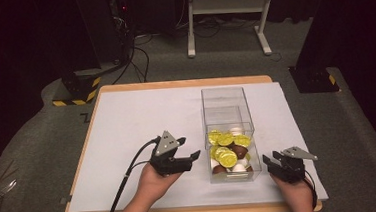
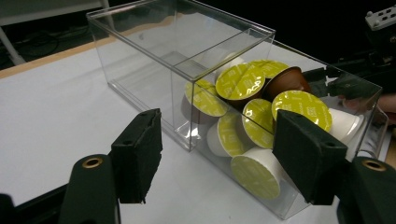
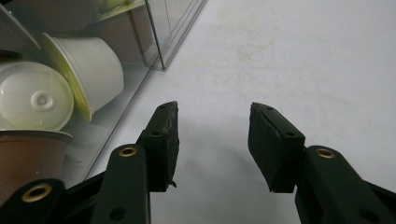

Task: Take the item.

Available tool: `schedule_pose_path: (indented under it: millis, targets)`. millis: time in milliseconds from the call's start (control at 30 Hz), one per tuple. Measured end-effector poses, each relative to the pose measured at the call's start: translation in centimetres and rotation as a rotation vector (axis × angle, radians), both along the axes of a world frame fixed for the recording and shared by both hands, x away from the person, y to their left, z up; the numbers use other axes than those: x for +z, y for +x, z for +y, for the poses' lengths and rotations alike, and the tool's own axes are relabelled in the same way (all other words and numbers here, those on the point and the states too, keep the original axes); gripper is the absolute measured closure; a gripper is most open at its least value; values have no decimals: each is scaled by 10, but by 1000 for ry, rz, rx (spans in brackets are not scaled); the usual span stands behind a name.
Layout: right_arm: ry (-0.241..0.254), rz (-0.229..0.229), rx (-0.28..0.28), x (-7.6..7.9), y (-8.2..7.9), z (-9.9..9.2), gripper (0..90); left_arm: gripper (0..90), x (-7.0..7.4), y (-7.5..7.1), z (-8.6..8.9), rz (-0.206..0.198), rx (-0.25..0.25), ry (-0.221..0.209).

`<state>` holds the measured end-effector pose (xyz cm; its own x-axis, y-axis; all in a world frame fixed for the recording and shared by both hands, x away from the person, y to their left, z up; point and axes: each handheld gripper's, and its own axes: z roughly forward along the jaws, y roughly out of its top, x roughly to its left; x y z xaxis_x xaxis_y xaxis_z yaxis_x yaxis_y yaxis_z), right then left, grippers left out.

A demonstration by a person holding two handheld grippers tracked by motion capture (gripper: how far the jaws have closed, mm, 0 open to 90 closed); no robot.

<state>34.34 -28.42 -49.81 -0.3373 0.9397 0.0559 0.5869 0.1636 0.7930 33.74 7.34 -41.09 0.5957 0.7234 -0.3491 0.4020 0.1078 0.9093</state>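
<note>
Nearest to where I stood, the person's two forearms came in over the near edge of the table [image 1: 126, 110], which was covered by a white sheet and took up most of the scene. On it, right of centre, stood a clear plastic box [image 1: 225, 101] split by a divider, its far half bare and its near half heaped with coffee capsules [image 1: 228, 153], yellow-lidded, some brown and some white. The left gripper [image 1: 188, 150] hung just to the left of the box's near half, jaws spread with nothing between them, pointing toward the clear wall; in the left gripper view its two pads framed the capsule-filled compartment without touching it. The right gripper [image 1: 271, 161] sat just beside the box's right side near the front corner, jaws likewise parted and empty over bare sheet, the box wall off to the left in the right gripper view. My reading was that the box was about to be steadied or the capsules reached for; to do that well, I would bring one gripper squarely against the wall to stop the light box sliding, and come down from above with the other, since the walls block any sideways approach.
</note>
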Motion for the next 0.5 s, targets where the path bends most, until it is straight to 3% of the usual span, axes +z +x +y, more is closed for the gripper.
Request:
schedule_pose_path:
  millis: [433, 467, 500]
  targets:
    - [1, 2, -2, -1, 0, 0, 526, 332, 3, -2, -23, 3, -39, -7]
    - [1, 2, -2, -1, 1, 0, 526, 332, 3, -1, -23, 0, -50, 8]
    - [1, 2, -1, -1, 1, 0, 526, 332, 4, -2, -27, 6, -44, -10]
